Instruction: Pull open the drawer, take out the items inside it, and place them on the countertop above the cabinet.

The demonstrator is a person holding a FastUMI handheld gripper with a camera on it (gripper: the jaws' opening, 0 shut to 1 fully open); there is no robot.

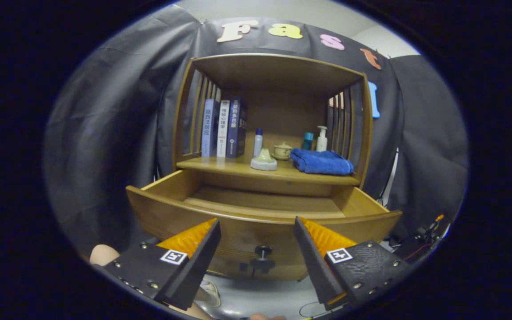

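The wooden drawer [260,209] stands pulled open below the countertop [238,168], and its visible bottom is bare wood. A dark knob [262,253] sticks out of the drawer front, between and just ahead of my fingers. My gripper [256,226] is open in front of the drawer front, holding nothing. On the countertop lie a folded blue towel [321,161] and a pale green cone-shaped piece [264,160] on a round base. A small lidded pot [282,151] sits just behind the cone.
Three books [222,128] stand upright at the countertop's left. A small white bottle [258,141], a teal container [308,141] and a white pump bottle [322,138] stand at the back. Slatted side walls and a wooden top enclose the shelf. Cables [425,242] lie low to the right.
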